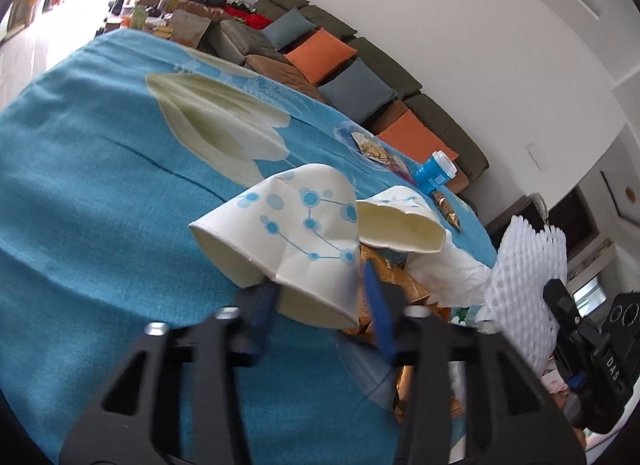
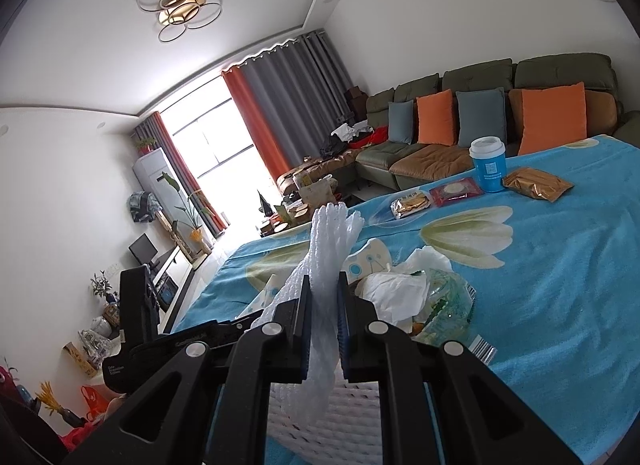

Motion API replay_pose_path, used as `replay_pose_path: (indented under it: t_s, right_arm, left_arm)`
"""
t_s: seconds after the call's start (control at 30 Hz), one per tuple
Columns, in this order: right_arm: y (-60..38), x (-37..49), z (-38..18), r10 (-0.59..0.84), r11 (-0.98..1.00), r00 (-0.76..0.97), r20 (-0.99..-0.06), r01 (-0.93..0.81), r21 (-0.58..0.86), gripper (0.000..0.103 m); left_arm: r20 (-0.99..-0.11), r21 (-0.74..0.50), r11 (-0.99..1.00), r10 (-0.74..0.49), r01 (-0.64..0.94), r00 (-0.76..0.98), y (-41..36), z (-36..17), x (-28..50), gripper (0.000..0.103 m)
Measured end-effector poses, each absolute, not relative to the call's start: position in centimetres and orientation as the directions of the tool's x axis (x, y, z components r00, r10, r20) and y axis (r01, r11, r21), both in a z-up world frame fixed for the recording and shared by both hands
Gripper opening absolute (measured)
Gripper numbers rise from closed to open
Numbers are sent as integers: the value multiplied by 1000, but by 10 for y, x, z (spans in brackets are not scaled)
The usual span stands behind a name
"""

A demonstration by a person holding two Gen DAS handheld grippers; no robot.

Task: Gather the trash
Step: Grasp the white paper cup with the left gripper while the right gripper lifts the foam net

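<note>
Our left tongs (image 1: 320,307) are clamped on the rim of a crumpled white paper cup with blue dots (image 1: 296,233), which sticks out straight ahead of the blue pads. Our right tongs (image 2: 324,321) are closed tight on a white foam mesh sleeve (image 2: 328,241) that stands up between the pads and hangs down below them.

Just beyond, on the bench under a blue cloth with pale flowers (image 2: 560,297), we see a heap of trash: a second crushed paper cup (image 1: 400,225), white tissue (image 2: 396,293), and gold wrappers (image 1: 400,277).

Farther off stand a blue cup with a white lid (image 2: 488,165), flat snack packets (image 2: 456,191) and a gold foil pouch (image 2: 536,183). Behind them runs a green-brown sofa with orange and grey cushions (image 2: 480,81).
</note>
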State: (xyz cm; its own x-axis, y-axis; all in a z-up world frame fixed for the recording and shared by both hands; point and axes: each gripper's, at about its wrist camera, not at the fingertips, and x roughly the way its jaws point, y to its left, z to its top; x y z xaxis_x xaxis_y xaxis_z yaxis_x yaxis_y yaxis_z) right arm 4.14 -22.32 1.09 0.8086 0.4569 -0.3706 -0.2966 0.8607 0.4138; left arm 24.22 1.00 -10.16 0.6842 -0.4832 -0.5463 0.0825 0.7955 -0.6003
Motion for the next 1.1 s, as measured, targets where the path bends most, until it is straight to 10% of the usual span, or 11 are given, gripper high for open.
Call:
replay_pose_path:
  t_s: [0.23, 1.1]
  right_arm:
    - [-215, 44, 14, 470, 859, 802, -369, -321, 398, 10]
    - [-38, 84, 25, 739, 674, 559, -376, -629, 387, 10]
  left_arm:
    - [-500, -609, 789, -462, 81, 733, 19, -94, 235, 4]
    - [-368, -428, 891, -22, -148, 930, 179, 0, 90, 3]
